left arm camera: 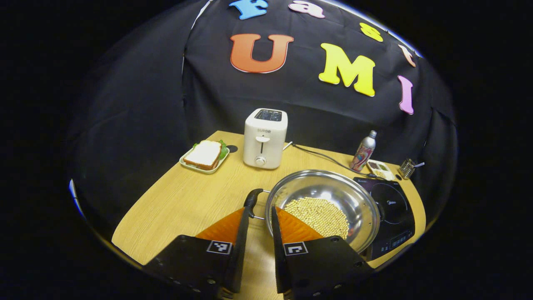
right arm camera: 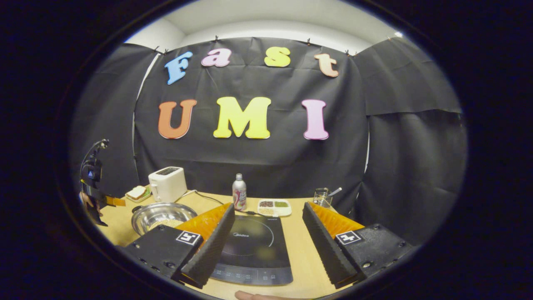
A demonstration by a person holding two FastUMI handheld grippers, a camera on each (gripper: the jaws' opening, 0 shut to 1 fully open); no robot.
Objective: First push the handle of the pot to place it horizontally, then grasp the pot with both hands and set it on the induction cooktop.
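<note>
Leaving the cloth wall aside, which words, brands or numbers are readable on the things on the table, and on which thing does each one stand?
"SUPOR": on the front of the white toaster.
"Midea": on the glass top of the induction cooktop.
The bottle carries print, but it is too blurred to read.
The marks on the cooktop's front control strip are too small to read.
</note>
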